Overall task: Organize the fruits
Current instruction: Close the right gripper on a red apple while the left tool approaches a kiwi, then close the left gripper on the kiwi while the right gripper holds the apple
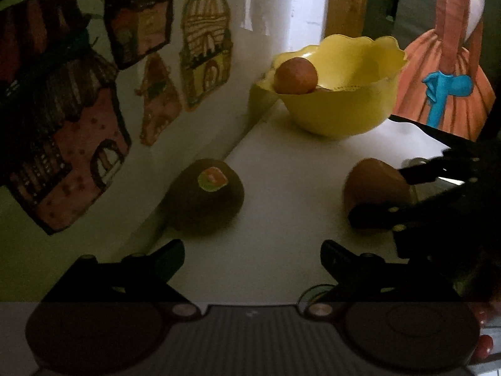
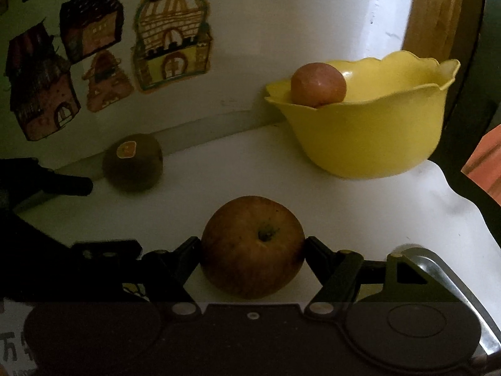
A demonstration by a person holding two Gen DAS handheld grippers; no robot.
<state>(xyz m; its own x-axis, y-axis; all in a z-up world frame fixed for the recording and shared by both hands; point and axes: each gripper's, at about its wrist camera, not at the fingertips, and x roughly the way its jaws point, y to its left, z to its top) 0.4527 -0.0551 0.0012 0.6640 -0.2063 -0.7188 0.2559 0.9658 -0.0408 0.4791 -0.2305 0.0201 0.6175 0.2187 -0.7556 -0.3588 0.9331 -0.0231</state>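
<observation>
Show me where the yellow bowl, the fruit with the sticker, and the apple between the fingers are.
yellow bowl (image 2: 369, 144): right wrist view, on its outer front wall.
fruit with the sticker (image 1: 205, 200): left wrist view, on its dark skin below the sticker.
apple (image 2: 250, 250): right wrist view, on its skin beside the stem.

The left gripper (image 1: 252, 258) had two matte black angular fingers hinged on black link arms, with pale round rivets at the pivots, above a dark ribbed plate flanked by two large round discs. The right gripper (image 2: 252, 250) was of the same black build, with small brass-coloured screws along its links, pale pivot rivets, and a curved chrome lever at its right side.
</observation>
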